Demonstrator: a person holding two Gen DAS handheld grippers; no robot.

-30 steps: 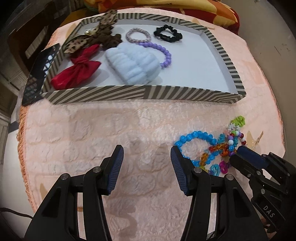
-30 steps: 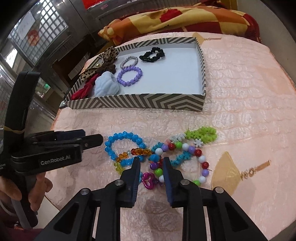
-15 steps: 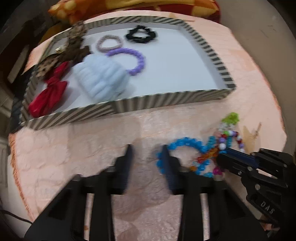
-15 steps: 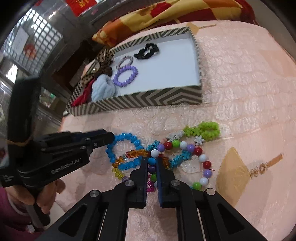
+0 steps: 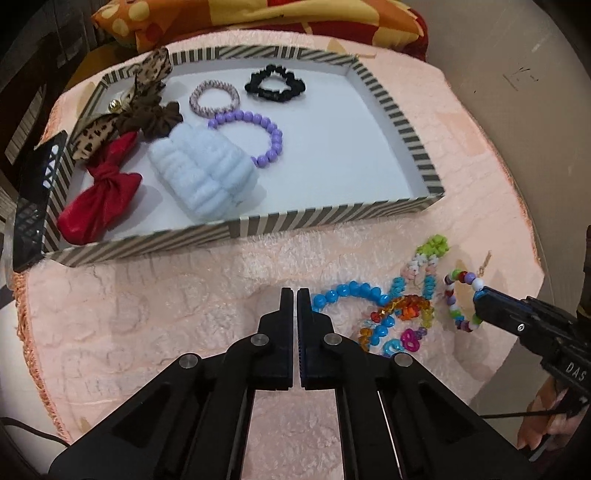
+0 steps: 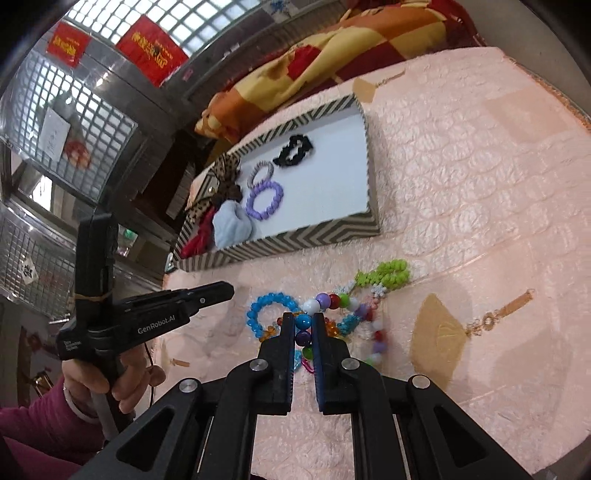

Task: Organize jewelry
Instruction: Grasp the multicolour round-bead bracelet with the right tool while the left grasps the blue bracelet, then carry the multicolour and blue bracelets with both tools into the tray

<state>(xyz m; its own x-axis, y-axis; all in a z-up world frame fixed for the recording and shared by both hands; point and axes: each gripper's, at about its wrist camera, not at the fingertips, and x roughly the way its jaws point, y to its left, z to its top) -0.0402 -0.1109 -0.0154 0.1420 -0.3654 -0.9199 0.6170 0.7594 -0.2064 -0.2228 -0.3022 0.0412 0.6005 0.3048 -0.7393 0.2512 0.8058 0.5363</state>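
My right gripper [image 6: 303, 322] is shut on a multicolour bead bracelet [image 6: 325, 301], its pads pinching a blue and a purple bead. The left wrist view shows that bracelet [image 5: 455, 295] hanging from the right gripper [image 5: 478, 300], raised a little off the pink cloth. My left gripper [image 5: 297, 295] is shut with nothing in it, just left of a blue bead bracelet [image 5: 347, 291]. Beside that lie an amber bracelet [image 5: 406, 310] and a green-tipped one [image 5: 434, 247]. The striped tray [image 5: 332, 218] holds a purple bracelet [image 5: 266, 136], a black scrunchie [image 5: 275, 86] and a pale blue scrunchie [image 5: 203, 181].
A red bow [image 5: 99, 206], a leopard bow [image 5: 122, 107] and a striped hair tie [image 5: 214, 98] fill the tray's left side. A gold fan earring [image 6: 443, 332] lies right of the heap. An orange cushion [image 5: 258, 18] is behind the tray. A hand [image 6: 122, 380] holds the left gripper.
The left jaws went from wide open to shut on nothing. The right jaws closed on the multicolour bracelet, and the gripper rolled and rose a little with it.
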